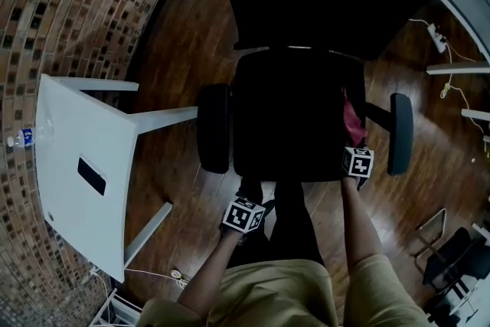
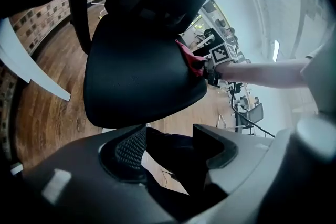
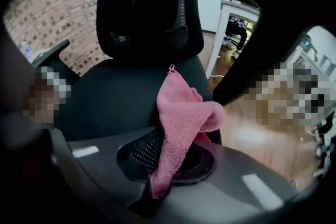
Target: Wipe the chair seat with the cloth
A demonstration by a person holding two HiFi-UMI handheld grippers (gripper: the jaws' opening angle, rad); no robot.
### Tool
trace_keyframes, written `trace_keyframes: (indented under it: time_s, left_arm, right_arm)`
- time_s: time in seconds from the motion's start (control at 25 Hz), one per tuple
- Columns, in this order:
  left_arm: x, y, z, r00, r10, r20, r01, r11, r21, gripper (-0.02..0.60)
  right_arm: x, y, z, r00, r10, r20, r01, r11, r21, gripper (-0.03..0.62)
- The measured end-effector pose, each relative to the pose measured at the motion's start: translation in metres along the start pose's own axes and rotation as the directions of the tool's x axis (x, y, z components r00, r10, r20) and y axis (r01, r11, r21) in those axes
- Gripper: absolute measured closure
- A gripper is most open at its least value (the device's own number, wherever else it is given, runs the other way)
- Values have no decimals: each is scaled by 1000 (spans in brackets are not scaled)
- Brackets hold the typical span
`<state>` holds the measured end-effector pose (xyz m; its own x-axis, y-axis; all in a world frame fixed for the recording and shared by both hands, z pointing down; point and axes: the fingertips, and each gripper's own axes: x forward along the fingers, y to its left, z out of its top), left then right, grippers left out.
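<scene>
White counter [image 1: 76, 157] — far left, not in use. Left tool [image 2: 169, 150]: jaws apart, empty, held low before the black padded office-chair seat [image 1: 287, 119]. Right tool [image 3: 168, 165]: clamped on pink terry cloth [image 3: 181, 118], at the seat's right edge. Step: wipe seemingly starting — next, press cloth flat, sweep leftward.

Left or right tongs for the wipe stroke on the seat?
Right. The right tongs are shut on the pink cloth, already at the right edge of the chair seat. The left tongs are open and empty, off the seat's front.
</scene>
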<state>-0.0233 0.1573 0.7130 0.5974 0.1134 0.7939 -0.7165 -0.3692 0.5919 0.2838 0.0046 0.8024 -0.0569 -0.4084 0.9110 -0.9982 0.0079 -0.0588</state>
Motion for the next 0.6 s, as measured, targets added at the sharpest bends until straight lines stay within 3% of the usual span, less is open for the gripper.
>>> trace_keyframes:
  time_s: [0.04,0.08,0.12,0.16,0.24,0.28,0.36,0.4,0.44,0.48,0.6]
  left_arm:
    - [-1,-1,0,1000,0,-1,0,1000,4,319]
    - [-3,-1,-2,1000,1,-1,-1,1000,3,319]
    - [-5,0,-4,1000,3,0,-3,1000,-4,319]
    - [-9,2,-8,1000,3,2,-3,1000,-19,318]
    - [-16,7,-18,1000,4,7,-3,999,-54,319]
    - [-18,10,-22,1000,6,5,-5,998,-62,319]
    - [-21,12,-32,1000,10,-13,-10,998,-55,316]
    - [-23,11,-36,1000,9,-21,-10,999,-48,311]
    - [-25,10,-38,1000,6,-26,-7,999,-42,311]
    - [-27,9,-39,1000,4,-26,-5,999,-37,311]
    - [-34,17,-40,1000,11,-23,-12,999,-38,311]
  right_arm:
    - [3,13,0,1000,23,-3,-23,999,42,582]
    - [7,38,1,995,97,-3,-97,992,79,582]
    - [11,78,4,976,216,3,-215,972,97,582]
    - [13,129,7,934,357,8,-356,931,84,582]
    - [6,244,12,793,609,-22,-609,793,-13,582]
    - [0,298,12,717,695,-54,-697,714,-61,582]
    - [-7,380,10,591,800,-103,-807,587,-62,580]
    - [-6,407,6,548,829,-111,-835,549,-24,582]
    - [-3,423,3,528,842,-111,-846,533,15,580]
    - [1,429,-1,528,842,-106,-844,535,42,580]
    - [9,411,-5,588,807,-60,-806,590,51,582]
